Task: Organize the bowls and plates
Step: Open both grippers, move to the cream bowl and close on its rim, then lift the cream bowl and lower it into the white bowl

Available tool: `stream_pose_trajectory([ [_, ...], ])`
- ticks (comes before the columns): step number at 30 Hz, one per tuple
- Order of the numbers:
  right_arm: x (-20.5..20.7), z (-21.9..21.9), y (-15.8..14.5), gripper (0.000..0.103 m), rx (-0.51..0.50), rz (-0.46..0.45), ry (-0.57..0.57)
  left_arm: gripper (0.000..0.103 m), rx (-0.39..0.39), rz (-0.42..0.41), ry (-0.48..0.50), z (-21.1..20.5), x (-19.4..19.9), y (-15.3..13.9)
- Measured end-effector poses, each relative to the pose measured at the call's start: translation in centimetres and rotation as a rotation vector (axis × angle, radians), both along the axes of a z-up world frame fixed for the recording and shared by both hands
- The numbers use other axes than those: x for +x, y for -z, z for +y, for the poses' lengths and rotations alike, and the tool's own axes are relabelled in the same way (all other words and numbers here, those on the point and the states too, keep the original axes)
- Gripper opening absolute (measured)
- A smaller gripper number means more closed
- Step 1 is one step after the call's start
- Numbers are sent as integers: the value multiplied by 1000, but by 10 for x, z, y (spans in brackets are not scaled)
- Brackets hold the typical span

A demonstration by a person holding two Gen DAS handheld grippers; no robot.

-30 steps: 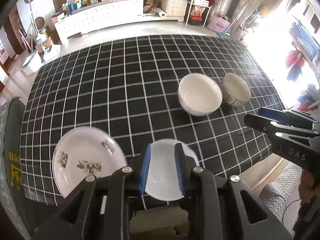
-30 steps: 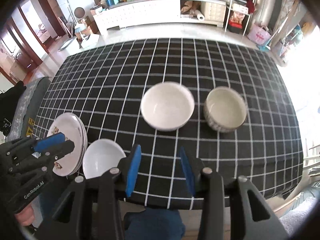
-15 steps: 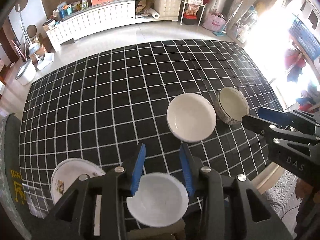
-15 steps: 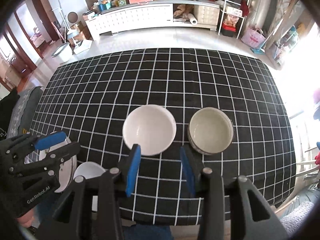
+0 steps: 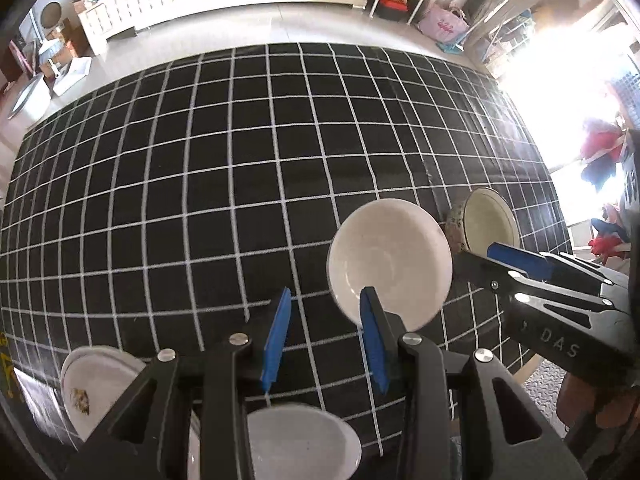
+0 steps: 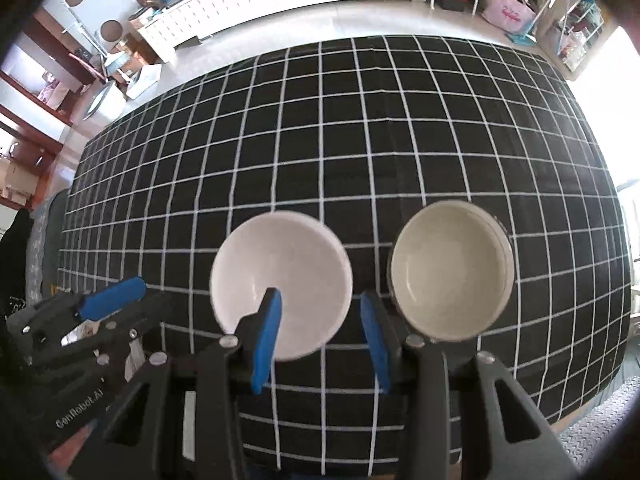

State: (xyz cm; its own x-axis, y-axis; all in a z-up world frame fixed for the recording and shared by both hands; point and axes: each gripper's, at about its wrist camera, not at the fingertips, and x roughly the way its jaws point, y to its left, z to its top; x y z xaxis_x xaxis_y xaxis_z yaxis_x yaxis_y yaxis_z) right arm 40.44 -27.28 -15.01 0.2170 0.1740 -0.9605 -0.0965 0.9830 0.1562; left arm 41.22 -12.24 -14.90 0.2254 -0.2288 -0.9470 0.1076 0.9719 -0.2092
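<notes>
Left wrist view shows the table (image 5: 200, 160) with its black cloth (image 5: 256, 200) crossed by white lines, which fills most of the picture. On it, near the front edge on the right side, sits the white bowl (image 5: 390, 256), upright. Just beside it on the right stands the speckled bowl (image 5: 486, 220), and the two rims look very near, but it is hard to say if they touch. At the front left corner lies the flowered plate (image 5: 92, 384), and a small white dish (image 5: 304, 440) lies just beside it, partly hidden under the left gripper (image 5: 326, 334). The left gripper hangs above the cloth with its blue fingers (image 5: 276, 334) apart and nothing between them. The right gripper (image 5: 520, 264) comes in from the right, in front of the speckled bowl.

From the right wrist view, the white bowl (image 6: 282, 280) and the speckled bowl (image 6: 452, 268) sit side by side with a narrow strip of cloth (image 6: 360, 140) between them. The right gripper (image 6: 320, 332) is over the near rim of the white bowl, its fingers (image 6: 266, 336) spread wide and holding nothing. The left gripper (image 6: 100, 308) is at the lower left, also with nothing in it.
</notes>
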Motion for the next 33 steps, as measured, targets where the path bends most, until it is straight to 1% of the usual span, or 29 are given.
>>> stream_pose_trajectory([
  [5, 12, 2, 18, 46, -4, 37, 13, 33, -1, 22, 9, -9, 18, 17],
  [8, 13, 6, 27, 46, -9, 51, 9, 33, -3, 56, 20, -13, 24, 33],
  [10, 12, 8, 32, 46, -22, 57, 8, 33, -7, 70, 23, -14, 25, 41],
  [11, 12, 7, 36, 44, -44, 61, 13, 33, -6, 72, 24, -15, 25, 44],
  [12, 12, 7, 39, 36, -60, 63, 18, 32, -5, 72, 25, -15, 25, 47],
  [14, 9, 7, 46, 26, -87, 71, 24, 28, 15, 72, 31, -19, 25, 54],
  [16, 7, 6, 51, 21, -82, 82, 25, 22, 35, 83, 47, -22, 22, 61],
  [20, 0, 2, 63, 13, -71, 108, 39, 16, 38, 86, 57, -28, 17, 69],
  [21, -2, 2, 62, 13, -73, 108, 42, 16, 32, 93, 57, -28, 17, 71],
  [23, -10, 4, 65, 11, -97, 91, 36, 13, -16, 142, 52, -28, 16, 77],
  [27, -20, 10, 65, 11, -135, 90, 54, 12, 19, 121, 52, -34, 9, 77],
  [30, -35, 17, 63, 11, -121, 109, 70, 12, 30, 120, 48, -37, 0, 76],
  [33, -54, 24, 57, 11, -116, 106, 63, 12, 19, 135, 44, -33, -12, 74],
])
